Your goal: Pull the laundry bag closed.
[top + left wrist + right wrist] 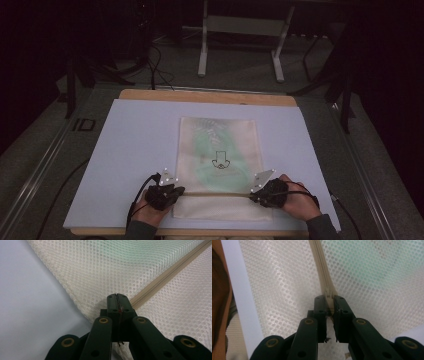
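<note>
Black jaws of the left gripper [117,298] stand pressed flat together at the left end of the zipper [170,273], with a thin bit of material pinched between them where the beige tape meets the edge of the mesh bag [105,267]; exactly what is caught there is too small to tell. On the other side, the right gripper [329,302] has its jaws drawn in narrow around the zipper's small slider [328,294], which sits between the tips. From the high view, the cream-white mesh bag [220,150] lies flat in the middle of a pale sheet [135,145] covering the wooden table [205,96], a green garment with a small dark drawing showing faintly through the netting. Its zipper [215,193] runs straight across near the person's edge, with the left gripper [172,191] at one end and the right gripper [260,192] at the other, both resting low on the bag.
</note>
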`<state>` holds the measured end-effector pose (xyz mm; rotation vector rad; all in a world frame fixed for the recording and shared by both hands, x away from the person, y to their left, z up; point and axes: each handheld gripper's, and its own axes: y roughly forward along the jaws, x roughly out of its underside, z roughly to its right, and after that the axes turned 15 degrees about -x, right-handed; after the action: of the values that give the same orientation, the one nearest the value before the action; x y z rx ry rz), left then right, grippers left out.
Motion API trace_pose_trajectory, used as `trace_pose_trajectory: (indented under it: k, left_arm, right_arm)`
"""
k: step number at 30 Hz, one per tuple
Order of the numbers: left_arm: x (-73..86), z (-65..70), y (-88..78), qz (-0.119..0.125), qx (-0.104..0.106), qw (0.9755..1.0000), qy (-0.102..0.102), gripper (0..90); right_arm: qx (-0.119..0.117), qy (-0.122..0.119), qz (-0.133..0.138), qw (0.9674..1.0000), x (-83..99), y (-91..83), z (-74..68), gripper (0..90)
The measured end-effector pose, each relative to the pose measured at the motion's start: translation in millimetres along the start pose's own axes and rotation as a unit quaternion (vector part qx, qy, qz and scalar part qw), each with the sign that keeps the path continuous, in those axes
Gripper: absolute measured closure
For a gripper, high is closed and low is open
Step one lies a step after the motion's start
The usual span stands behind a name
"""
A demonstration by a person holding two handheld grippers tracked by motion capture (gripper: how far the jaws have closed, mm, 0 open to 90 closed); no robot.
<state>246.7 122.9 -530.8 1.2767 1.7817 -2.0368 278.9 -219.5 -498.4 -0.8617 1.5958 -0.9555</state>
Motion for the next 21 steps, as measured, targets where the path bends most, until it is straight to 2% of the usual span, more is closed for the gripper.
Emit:
trace_pose_trajectory:
  k: [10, 13, 14, 21]
  left_arm:
    - [0.1, 0.0, -0.1, 0.000, 0.000, 1.0000, 0.000, 89.4]
    - [0.1, 0.1, -0.2, 0.000, 0.000, 1.0000, 0.000, 89.4]
    - [0.1, 0.1, -0.3, -0.001, 0.000, 1.0000, 0.000, 89.4]
    - [-0.1, 0.2, -0.3, -0.001, 0.000, 1.0000, 0.001, 89.4]
  right_arm:
    - [-0.005, 0.004, 0.010, 0.9999, 3.8, -2.1, 0.8, 82.3]
    - [0.000, 0.008, 0.004, 1.0000, 6.5, -2.7, 1.0, 82.3]
    - [-0.003, 0.009, 0.012, 0.9999, 8.0, -3.6, 1.0, 82.3]
    - [-0.001, 0.010, 0.016, 0.9998, 11.5, -6.6, 0.6, 82.2]
